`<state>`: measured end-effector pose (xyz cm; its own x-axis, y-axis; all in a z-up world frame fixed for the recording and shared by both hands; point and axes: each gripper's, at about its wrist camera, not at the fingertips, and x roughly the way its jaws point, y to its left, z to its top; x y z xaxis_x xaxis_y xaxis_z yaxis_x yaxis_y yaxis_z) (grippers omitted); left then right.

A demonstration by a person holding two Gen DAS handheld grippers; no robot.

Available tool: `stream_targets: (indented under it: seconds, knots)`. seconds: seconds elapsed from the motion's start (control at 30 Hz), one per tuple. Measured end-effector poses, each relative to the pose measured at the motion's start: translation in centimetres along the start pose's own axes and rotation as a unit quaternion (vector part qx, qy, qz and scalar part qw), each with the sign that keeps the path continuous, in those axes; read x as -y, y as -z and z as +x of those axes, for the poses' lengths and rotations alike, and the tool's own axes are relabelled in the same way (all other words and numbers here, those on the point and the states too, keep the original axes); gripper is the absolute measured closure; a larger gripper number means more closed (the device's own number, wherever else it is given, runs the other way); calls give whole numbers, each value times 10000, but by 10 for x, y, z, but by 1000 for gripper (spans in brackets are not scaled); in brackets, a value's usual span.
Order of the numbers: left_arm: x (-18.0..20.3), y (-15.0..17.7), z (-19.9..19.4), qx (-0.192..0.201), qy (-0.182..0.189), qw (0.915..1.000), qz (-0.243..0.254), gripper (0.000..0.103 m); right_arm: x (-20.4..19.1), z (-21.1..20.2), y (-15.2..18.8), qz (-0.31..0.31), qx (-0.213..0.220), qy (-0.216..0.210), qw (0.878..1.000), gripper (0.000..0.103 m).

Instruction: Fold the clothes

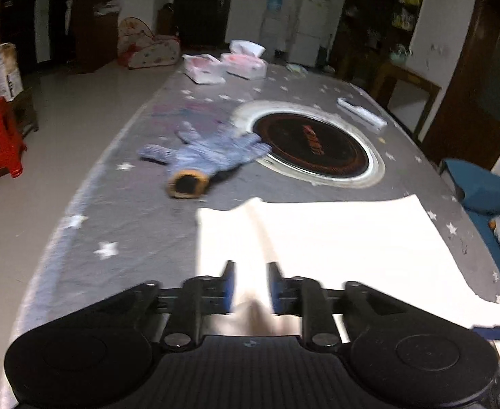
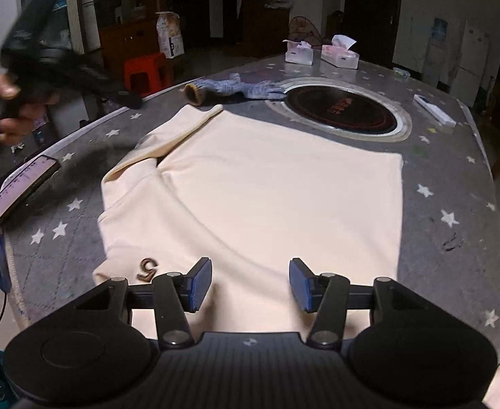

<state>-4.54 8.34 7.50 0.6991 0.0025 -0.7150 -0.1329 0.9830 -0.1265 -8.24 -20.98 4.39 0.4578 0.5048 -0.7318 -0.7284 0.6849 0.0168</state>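
Right gripper [image 2: 250,284]: jaws apart, empty, hovering over near hem of cream shirt [image 2: 277,197]. Left gripper [image 1: 251,288]: jaws part-open, a raised fold of cloth between them, grip uncertain. Shirt flat on grey star-print table [image 2: 454,238]; 1 sleeve [image 2: 178,129] partly turned in, body folds remaining. Beyond: blue glove [image 1: 209,156], untouched.

cream garment [image 2: 277,197] soft matt cloth, smooth. table [image 2: 454,204] cover grey quilted fabric, kinda scuffed. glove [image 1: 209,153] chunky blue knit. round hob [image 1: 313,146] glossy black glass, metal rim. fingers [image 2: 200,284] ribbed blue rubbery pads.

Dim, motion-blurred frames (fisheye-bent edges)
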Motion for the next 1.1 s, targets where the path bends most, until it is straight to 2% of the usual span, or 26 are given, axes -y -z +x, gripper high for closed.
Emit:
stream_targets:
  seconds: [0.17,0.3,0.33,0.37,0.4,0.43,0.5,0.63,0.8,0.9,1.0,1.1]
  knots:
    - [15,-9,46,-156,-247,9996,-35,60,-1,-5,6,-32,-39,-91,9999,52]
    - [13,-17,76,-252,-386,9986,-256,63,0,-9,10,-26,-52,-153,9999,52]
    - [12,-18,81,-269,-419,9983,-304,67,0,-10,11,-19,-56,-157,9999,52]
    - [9,-18,83,-256,-424,9982,-345,81,1,-10,12,-10,-59,-159,9999,52]
    - [7,-19,84,-229,-415,9982,-381,91,2,-10,13,-1,-62,-162,9999,51]
    - [3,-20,83,-230,-338,9981,-466,95,2,-10,14,10,-63,-163,9998,51]
    - [-5,-20,75,-184,-228,9977,-604,100,3,-11,15,21,-61,-169,9998,51]
    - [-22,-19,45,76,-186,9964,-827,101,2,-12,16,11,-39,-178,9998,51]
    - [-47,-7,-20,609,-64,9920,-1108,101,-9,-15,16,-166,-23,-304,9994,51]
    - [-66,11,-54,778,-72,9885,-1297,101,-18,-16,16,-365,-23,-423,9984,51]
    - [-86,31,-76,774,-256,9863,-1435,101,-26,-13,16,-550,-31,-564,9969,50]
    - [-101,51,-86,637,-352,9865,-1466,101,-34,-4,16,-741,-111,-612,9953,44]
